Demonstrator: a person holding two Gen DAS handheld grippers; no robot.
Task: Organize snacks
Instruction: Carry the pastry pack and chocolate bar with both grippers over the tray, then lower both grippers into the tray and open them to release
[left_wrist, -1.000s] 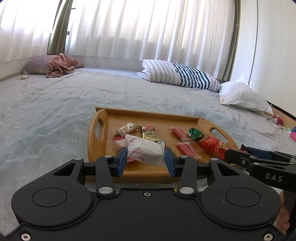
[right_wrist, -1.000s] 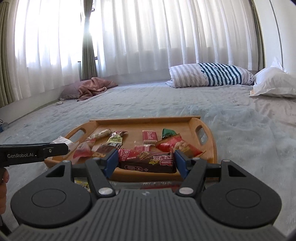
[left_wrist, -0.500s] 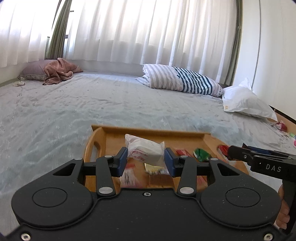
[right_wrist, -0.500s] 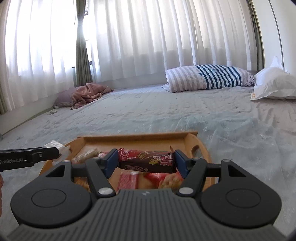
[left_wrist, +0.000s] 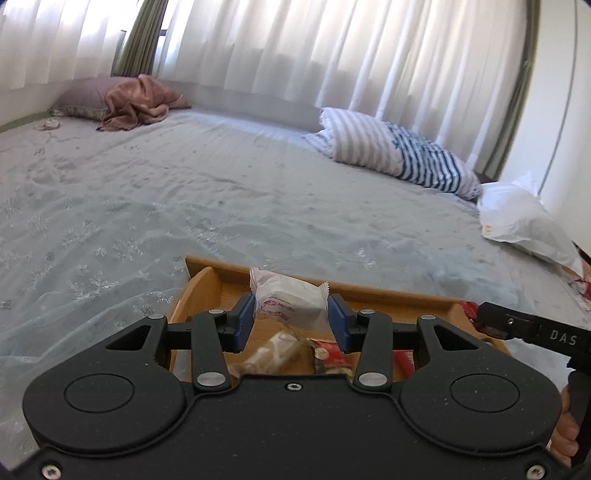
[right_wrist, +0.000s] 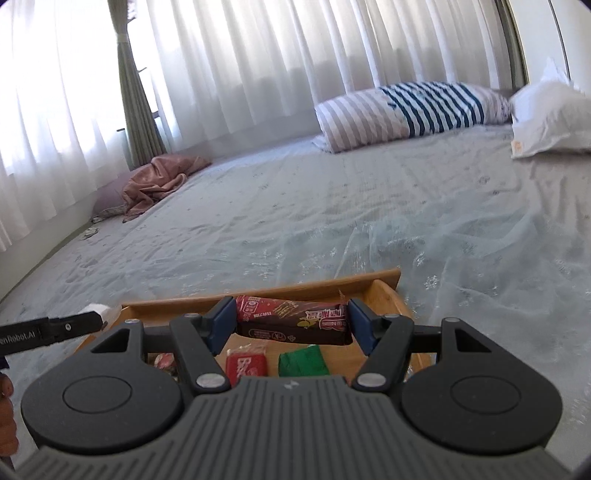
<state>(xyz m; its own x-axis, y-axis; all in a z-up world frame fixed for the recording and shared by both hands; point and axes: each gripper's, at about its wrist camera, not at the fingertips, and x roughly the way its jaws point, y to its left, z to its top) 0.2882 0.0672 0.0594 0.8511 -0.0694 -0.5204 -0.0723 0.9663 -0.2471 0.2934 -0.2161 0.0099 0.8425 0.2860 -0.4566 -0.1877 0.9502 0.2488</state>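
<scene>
A white wrapped snack (left_wrist: 290, 301) with red print is pinched between the blue pads of my left gripper (left_wrist: 291, 320), which is shut on it above the wooden tray (left_wrist: 388, 293). My right gripper (right_wrist: 292, 322) is shut on a dark brown and red chocolate bar (right_wrist: 291, 320), held crosswise over the wooden tray (right_wrist: 369, 278). Below the fingers lie loose snacks: a pale packet (left_wrist: 271, 349), a red packet (left_wrist: 330, 356), a red biscuit packet (right_wrist: 245, 367) and a green packet (right_wrist: 303, 363). Each gripper's tip shows at the edge of the other's view.
The tray sits on a grey-blue bedspread (left_wrist: 221, 192). A striped pillow (left_wrist: 391, 157) and a white pillow (left_wrist: 524, 225) lie at the far right, a pink blanket (left_wrist: 140, 101) at the far left. White curtains hang behind. A hand (left_wrist: 563, 435) shows at the lower right.
Both grippers have moved forward over the tray with their snacks still held. The tray has slid down in both views, its near part now hidden under the gripper bodies. Both views have rolled slightly.
</scene>
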